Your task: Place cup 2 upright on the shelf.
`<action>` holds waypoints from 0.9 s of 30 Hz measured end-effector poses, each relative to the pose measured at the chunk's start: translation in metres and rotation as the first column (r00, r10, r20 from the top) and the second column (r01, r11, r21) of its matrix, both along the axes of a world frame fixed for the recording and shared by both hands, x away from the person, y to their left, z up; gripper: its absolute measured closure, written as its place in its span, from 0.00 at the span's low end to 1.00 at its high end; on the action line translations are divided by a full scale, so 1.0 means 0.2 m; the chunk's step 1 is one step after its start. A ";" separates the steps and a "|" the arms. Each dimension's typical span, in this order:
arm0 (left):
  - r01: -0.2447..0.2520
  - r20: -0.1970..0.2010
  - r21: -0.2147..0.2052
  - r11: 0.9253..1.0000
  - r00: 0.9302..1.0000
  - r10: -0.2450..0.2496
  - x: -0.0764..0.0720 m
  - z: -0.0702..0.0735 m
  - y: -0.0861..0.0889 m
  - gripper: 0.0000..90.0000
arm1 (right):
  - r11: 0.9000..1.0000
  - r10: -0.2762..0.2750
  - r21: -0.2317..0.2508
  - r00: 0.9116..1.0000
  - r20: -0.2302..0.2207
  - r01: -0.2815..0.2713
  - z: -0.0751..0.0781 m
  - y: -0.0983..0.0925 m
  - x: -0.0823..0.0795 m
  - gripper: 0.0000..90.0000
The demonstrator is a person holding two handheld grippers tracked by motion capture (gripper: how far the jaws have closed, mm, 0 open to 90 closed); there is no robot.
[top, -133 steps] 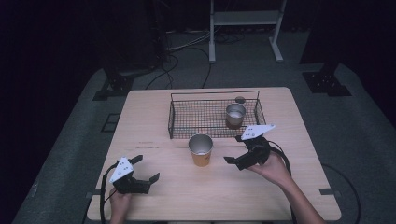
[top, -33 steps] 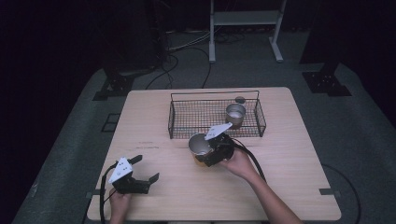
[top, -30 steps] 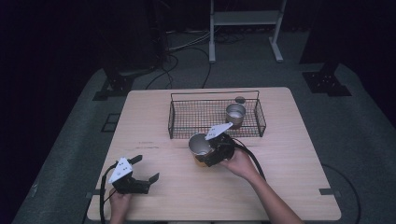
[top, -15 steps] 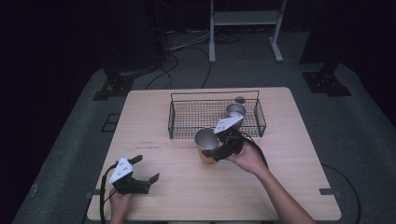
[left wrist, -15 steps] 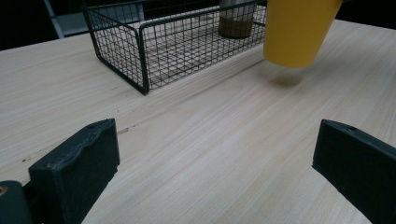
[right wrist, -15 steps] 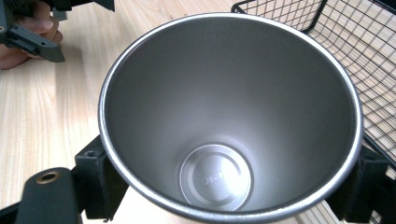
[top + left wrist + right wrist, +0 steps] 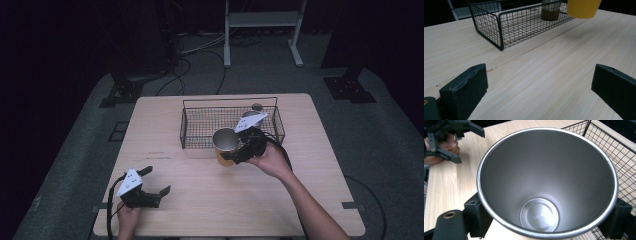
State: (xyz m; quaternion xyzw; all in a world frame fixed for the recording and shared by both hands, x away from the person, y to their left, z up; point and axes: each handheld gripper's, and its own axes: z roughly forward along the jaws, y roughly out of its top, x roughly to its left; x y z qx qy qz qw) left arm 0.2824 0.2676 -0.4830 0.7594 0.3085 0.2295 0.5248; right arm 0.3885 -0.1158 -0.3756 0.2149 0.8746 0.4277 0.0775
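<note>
Yellow cup [image 7: 226, 145] aloft beside wire basket [image 7: 200, 131] front rim

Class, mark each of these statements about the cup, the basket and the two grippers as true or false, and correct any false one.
1. The right gripper holds the yellow cup. True.
2. The yellow cup stands on the table. False: it hangs clear above it.
3. A second cup stands inside the wire basket. True.
4. The left gripper grips the basket. False: its fingers are open over bare wood.
5. The yellow cup is full. False: it is empty.
</note>
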 end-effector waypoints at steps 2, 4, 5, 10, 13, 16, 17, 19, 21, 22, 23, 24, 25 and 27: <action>0.000 0.000 0.000 1.000 1.000 0.000 0.00 0.00 0.00 0.00 | 1.000 0.001 -0.004 1.000 0.005 -0.001 0.02 0.00 0.01 0.17; 0.000 0.002 0.003 1.000 1.000 0.000 0.00 0.00 0.00 0.00 | 1.000 -0.002 -0.006 1.000 0.006 0.002 0.03 -0.01 0.01 0.17; 0.000 0.002 0.002 1.000 1.000 0.000 0.00 0.00 0.00 0.00 | 1.000 -0.004 -0.003 1.000 0.006 0.004 0.04 -0.01 0.01 0.17; 0.000 0.002 0.003 1.000 1.000 0.000 0.00 0.00 0.00 0.00 | 1.000 -0.003 0.015 1.000 0.004 0.003 0.09 -0.02 0.04 0.17; 0.000 0.001 0.003 1.000 1.000 0.000 0.00 0.00 0.00 0.00 | 1.000 -0.004 0.019 1.000 0.002 0.004 0.11 -0.02 0.06 0.17; 0.000 0.000 -0.001 1.000 1.000 0.000 0.00 0.00 0.00 0.00 | 1.000 -0.005 0.011 1.000 0.005 0.005 0.14 -0.01 0.07 0.17; 0.000 0.000 -0.001 1.000 1.000 0.000 0.00 0.00 0.00 0.00 | 1.000 -0.005 0.011 1.000 0.006 0.005 0.14 -0.01 0.08 0.17; -0.001 0.000 -0.001 1.000 1.000 0.001 0.00 0.00 0.00 0.00 | 1.000 -0.015 0.018 1.000 0.012 0.014 0.15 -0.01 0.09 0.17; -0.001 0.000 -0.001 1.000 1.000 0.001 0.00 0.00 0.00 0.00 | 1.000 -0.017 0.017 1.000 0.013 0.017 0.16 -0.01 0.11 0.17; -0.001 0.001 0.001 1.000 1.000 0.001 0.00 0.00 0.00 0.00 | 1.000 -0.019 0.019 1.000 0.008 0.019 0.17 -0.01 0.11 0.17; -0.001 0.002 0.002 1.000 1.000 0.001 0.00 0.00 0.00 0.00 | 1.000 -0.020 0.021 1.000 0.009 0.020 0.18 0.00 0.12 0.17; -0.001 0.002 0.001 1.000 1.000 0.001 0.00 0.00 0.00 0.00 | 1.000 -0.021 0.020 1.000 0.011 0.021 0.18 0.00 0.13 0.17; -0.001 0.002 -0.002 1.000 1.000 0.001 0.00 0.00 0.00 0.00 | 0.999 -0.023 0.024 1.000 0.013 0.023 0.19 0.00 0.14 0.17; -0.003 0.001 -0.004 1.000 1.000 0.003 0.00 0.00 0.00 0.00 | 0.999 -0.024 0.027 1.000 0.008 0.023 0.20 0.01 0.15 0.17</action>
